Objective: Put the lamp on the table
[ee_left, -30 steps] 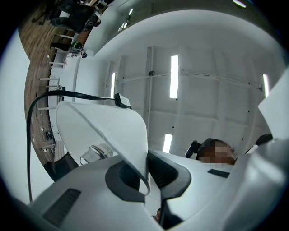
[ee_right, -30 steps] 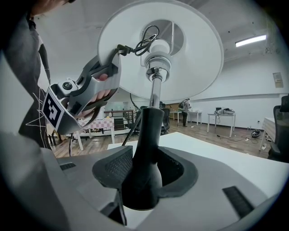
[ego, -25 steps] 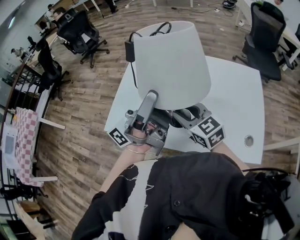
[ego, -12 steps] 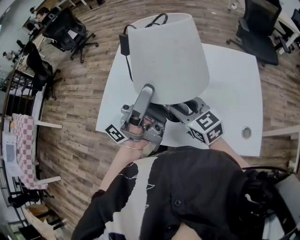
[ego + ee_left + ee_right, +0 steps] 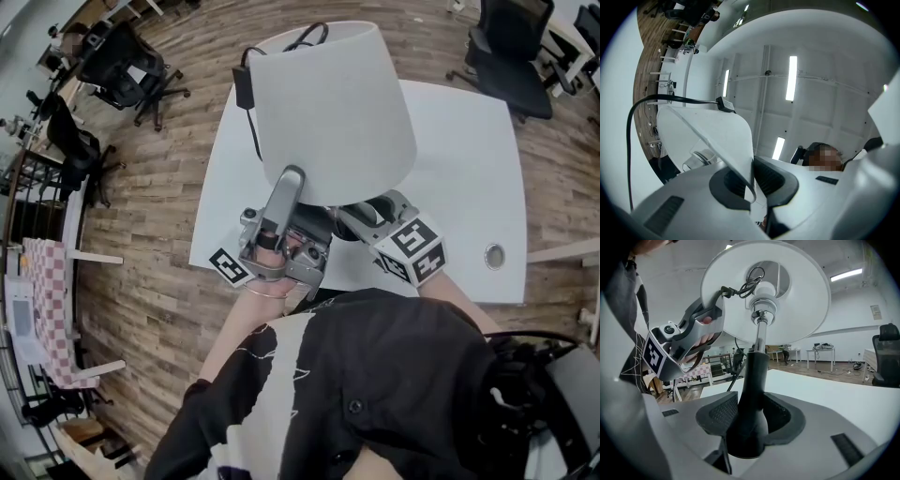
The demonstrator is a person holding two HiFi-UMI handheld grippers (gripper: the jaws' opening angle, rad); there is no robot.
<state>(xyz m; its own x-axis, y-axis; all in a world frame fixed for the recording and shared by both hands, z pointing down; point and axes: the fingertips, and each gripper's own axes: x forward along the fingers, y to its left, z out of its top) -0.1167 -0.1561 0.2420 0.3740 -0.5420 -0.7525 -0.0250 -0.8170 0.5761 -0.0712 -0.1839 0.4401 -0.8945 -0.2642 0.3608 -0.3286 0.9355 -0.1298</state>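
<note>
In the head view, the lamp (image 5: 328, 112) is held over the white counter (image 5: 464, 178), the left claw (image 5: 289, 183) at its near edge, the right claw (image 5: 361, 217) beneath. In the left gripper view, the shade's rim (image 5: 749, 159) is pinched between nearly closed jaws. In the right gripper view, the black stem (image 5: 752, 380) is clamped between wide-set jaws. Placing is judged in hand; next, the lamp must be set down upright, then the 2 claws opened.
</note>
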